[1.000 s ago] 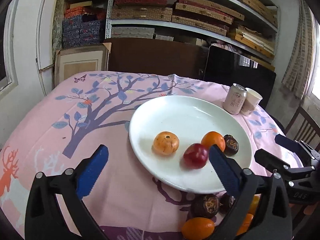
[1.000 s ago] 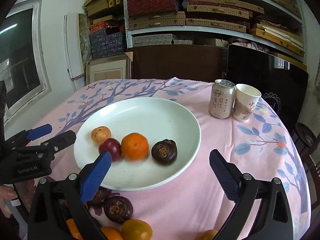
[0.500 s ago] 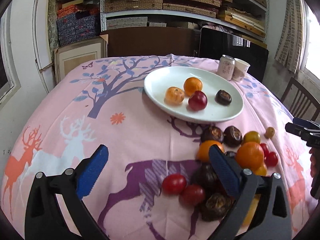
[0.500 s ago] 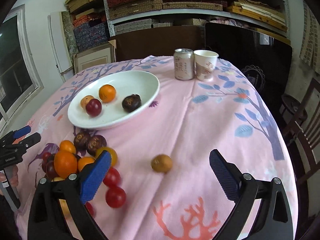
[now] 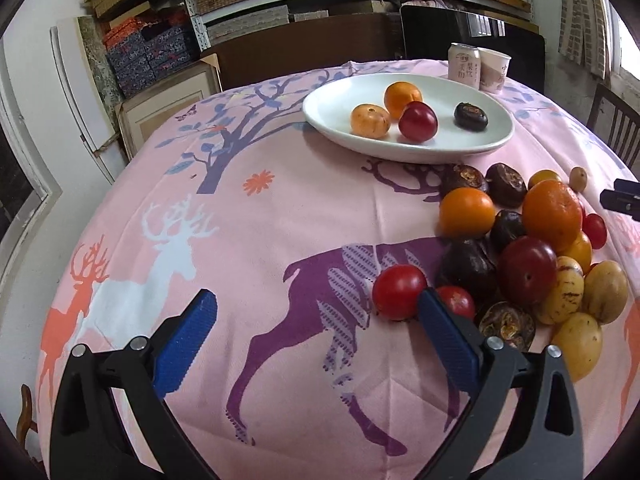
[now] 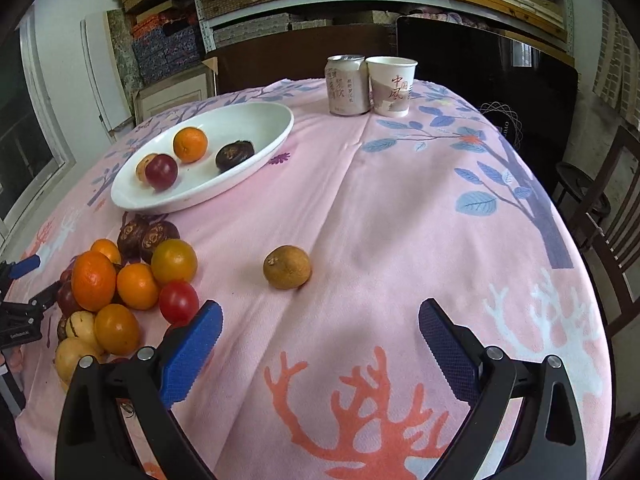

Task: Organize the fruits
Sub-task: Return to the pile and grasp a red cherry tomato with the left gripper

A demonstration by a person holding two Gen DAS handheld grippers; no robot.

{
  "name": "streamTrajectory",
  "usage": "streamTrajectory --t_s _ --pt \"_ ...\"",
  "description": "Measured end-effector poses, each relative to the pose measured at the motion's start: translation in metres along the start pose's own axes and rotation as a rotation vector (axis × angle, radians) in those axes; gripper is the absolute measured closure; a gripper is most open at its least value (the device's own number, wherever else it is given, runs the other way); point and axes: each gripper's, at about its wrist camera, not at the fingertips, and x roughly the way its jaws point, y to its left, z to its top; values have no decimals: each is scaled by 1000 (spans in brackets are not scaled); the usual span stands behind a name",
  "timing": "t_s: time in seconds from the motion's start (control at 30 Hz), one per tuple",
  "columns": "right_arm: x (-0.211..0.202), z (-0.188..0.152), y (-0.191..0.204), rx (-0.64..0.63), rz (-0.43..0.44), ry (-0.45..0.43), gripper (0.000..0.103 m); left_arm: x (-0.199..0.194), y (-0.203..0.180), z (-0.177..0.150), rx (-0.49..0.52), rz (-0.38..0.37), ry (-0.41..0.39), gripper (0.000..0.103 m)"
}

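1. Both grippers hang over the pink cloth (image 6: 380, 200) with nothing in them. The left gripper (image 5: 316, 336) has its jaws wide apart, and so does the right gripper (image 6: 320, 340).

2. The key relation: a lone brown fruit (image 6: 287, 267) sits on the cloth just ahead of the right gripper, a touch left of the gap's centre line. It is roundish, with no real long axis to line up on. My call: the right hand is nearer, since in the left view the same fruit (image 5: 578, 178) is small and far right.

3. The pile (image 5: 532, 248) of fruit — oranges, red tomatoes, dark ones, yellow ones — lies to the right of the left gripper. A red tomato (image 5: 399, 291) sits just beyond its right finger (image 5: 448, 340), outside the gap. From the right view the pile (image 6: 120, 292) is at near left.

4. The plate (image 6: 264, 148) stands far left in the right view and holds four pieces: an orange (image 6: 190, 144), a red fruit (image 6: 161, 172), a dark fruit (image 6: 234, 154) and a tan one (image 5: 370, 120).

5. A can (image 6: 346, 85) and a cup (image 6: 391, 86) stand side by side at the far edge — the cup's contents can't be seen.

6. By my reckoning much is left: most fruit is still off the plate.
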Motion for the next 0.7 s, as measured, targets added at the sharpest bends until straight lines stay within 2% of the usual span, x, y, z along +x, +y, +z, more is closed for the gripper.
streamTrajectory --t_s 0.1,0.23,0.3,0.5,0.6,0.67,0.7 --pt "6 2 6 -10 15 18 4 9 9 3 -16 -82 20 4" --pt "14 9 16 -33 26 27 4 27 21 11 -10 -246 50 4" --pt "19 12 18 -38 52 41 4 38 26 16 -42 -320 76 4" --pt "26 16 19 -43 51 58 4 53 29 32 -89 -384 65 4" --pt "24 16 19 -54 49 62 4 51 20 33 -80 -355 63 5" --pt "21 15 18 -63 53 60 4 43 17 30 -81 -392 61 20" --pt "21 14 17 -62 59 61 4 39 15 29 -69 -413 62 23"
